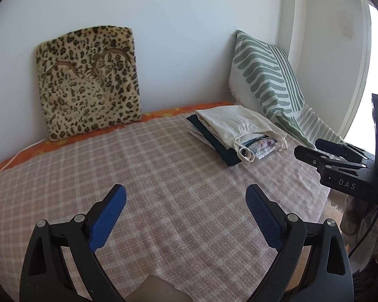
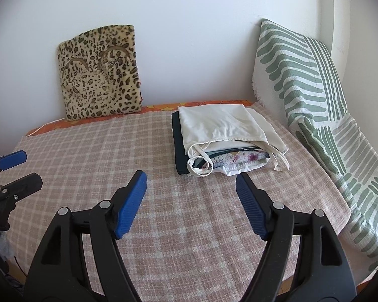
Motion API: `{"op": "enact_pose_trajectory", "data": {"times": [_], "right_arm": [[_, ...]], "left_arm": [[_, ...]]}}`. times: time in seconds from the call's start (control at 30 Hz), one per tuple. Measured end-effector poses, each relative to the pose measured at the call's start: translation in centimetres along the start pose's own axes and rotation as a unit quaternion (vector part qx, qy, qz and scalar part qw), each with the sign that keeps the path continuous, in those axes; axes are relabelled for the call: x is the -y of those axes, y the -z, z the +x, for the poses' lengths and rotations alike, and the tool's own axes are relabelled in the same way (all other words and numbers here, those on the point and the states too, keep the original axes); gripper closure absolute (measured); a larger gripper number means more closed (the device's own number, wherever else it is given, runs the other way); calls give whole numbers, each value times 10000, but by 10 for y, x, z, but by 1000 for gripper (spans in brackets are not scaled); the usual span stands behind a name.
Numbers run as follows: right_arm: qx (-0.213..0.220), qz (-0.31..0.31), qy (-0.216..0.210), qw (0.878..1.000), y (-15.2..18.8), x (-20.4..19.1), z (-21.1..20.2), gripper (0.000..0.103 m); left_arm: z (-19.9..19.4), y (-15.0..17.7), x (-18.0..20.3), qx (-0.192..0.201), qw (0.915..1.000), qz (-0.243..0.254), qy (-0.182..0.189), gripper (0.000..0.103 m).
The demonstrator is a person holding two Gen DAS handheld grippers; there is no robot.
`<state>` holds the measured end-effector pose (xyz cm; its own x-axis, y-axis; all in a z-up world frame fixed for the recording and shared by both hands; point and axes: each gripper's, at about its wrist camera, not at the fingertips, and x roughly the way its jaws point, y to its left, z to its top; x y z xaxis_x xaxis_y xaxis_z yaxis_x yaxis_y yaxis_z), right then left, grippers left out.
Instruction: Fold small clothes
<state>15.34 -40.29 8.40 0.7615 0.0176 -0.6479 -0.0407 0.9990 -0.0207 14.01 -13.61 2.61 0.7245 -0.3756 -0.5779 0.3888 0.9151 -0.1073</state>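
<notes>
A stack of folded small clothes lies at the far right of the checked bed cover. A cream strappy top is uppermost, with a floral piece and a dark garment beneath. My left gripper is open and empty above the cover, left of the stack. My right gripper is open and empty, hovering just in front of the stack. The right gripper also shows in the left wrist view, and the left gripper shows in the right wrist view.
A leopard-print cushion leans on the back wall. A green-striped white cushion and throw lean at the right. An orange sheet edge runs along the back. Wooden floor lies beyond the bed's right edge.
</notes>
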Motion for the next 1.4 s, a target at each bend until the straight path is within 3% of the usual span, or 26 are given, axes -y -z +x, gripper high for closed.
{"op": "enact_pose_trajectory", "data": {"times": [0.07, 0.1, 0.17, 0.3, 0.73, 1.4], "right_arm": [[10, 31, 5, 10000, 3, -3, -2, 24], [19, 50, 7, 10000, 4, -4, -2, 16], [143, 75, 20, 9999, 6, -6, -6, 9], [355, -96, 225, 9991, 5, -12, -11, 8], [367, 67, 152, 9992, 2, -10, -13, 7], [368, 88, 51, 9993, -2, -14, -10, 7]], "left_arm": [[-2, 3, -1, 53, 10000, -8, -49, 5], [-2, 4, -2, 49, 10000, 0, -63, 5], [-2, 7, -2, 17, 10000, 31, -91, 4], [-3, 14, 0, 58, 9997, 159, -157, 1], [4, 21, -3, -102, 9998, 13, -169, 1], [1, 19, -6, -45, 9998, -60, -180, 1]]}}
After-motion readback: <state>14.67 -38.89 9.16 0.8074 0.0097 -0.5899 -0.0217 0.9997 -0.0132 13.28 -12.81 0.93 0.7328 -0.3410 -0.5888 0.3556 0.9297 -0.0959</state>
